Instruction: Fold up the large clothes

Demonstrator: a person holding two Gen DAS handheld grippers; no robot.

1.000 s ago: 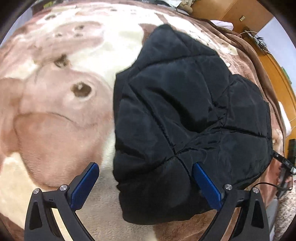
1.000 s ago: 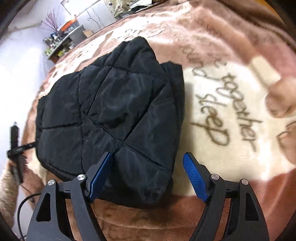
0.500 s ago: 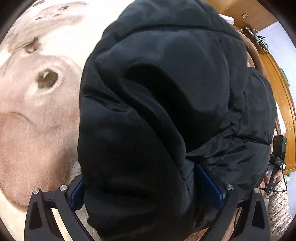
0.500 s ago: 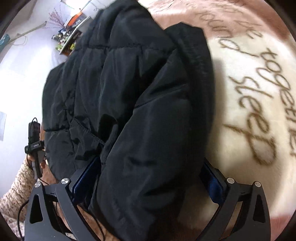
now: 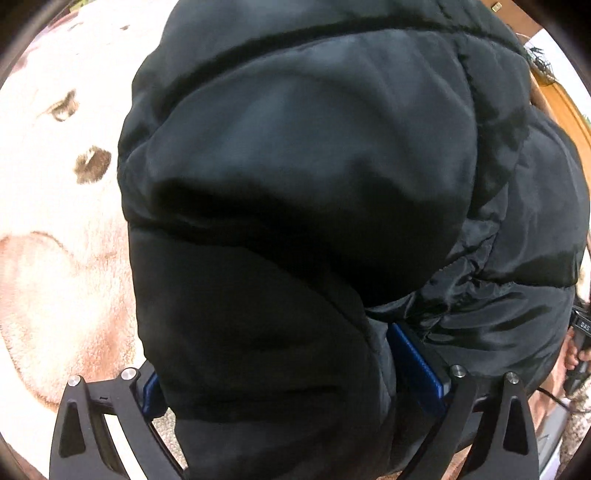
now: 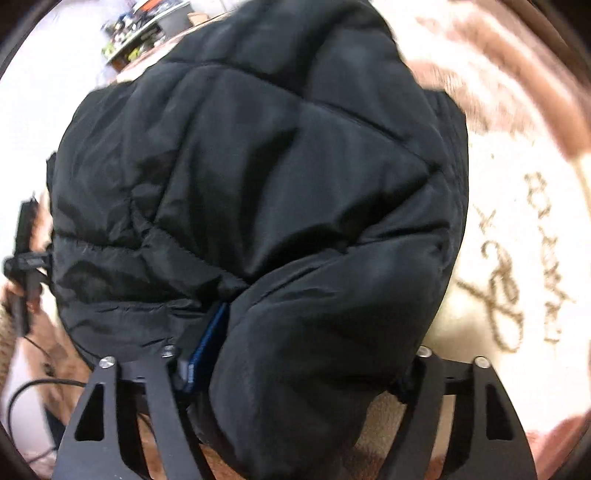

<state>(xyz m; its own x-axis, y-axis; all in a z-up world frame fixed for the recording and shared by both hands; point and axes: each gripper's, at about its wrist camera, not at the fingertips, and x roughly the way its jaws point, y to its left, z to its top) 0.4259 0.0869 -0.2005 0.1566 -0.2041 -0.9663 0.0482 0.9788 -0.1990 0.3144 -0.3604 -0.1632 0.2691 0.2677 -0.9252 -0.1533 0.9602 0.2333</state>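
Note:
A black quilted puffer jacket (image 5: 314, 192) lies folded on a beige and brown plush blanket (image 5: 55, 229). My left gripper (image 5: 284, 373) has its jaws around the jacket's near left corner, with thick padding bulging between the blue pads (image 5: 417, 362). The jacket fills the right wrist view too (image 6: 258, 177). My right gripper (image 6: 295, 354) has its jaws around the near right corner, one blue pad (image 6: 207, 343) showing, the other hidden by fabric. Both grippers are squeezed onto the padding.
The blanket carries brown script lettering (image 6: 517, 277) to the right of the jacket. A wooden headboard (image 5: 561, 107) stands at the far right. A shelf with clutter (image 6: 147, 22) is at the back. The other gripper's handle and hand (image 6: 22, 258) show at the left edge.
Both grippers moved forward onto the jacket's near corners and closed in on the padding. The jacket's near edge has bunched up and risen, now filling both views.

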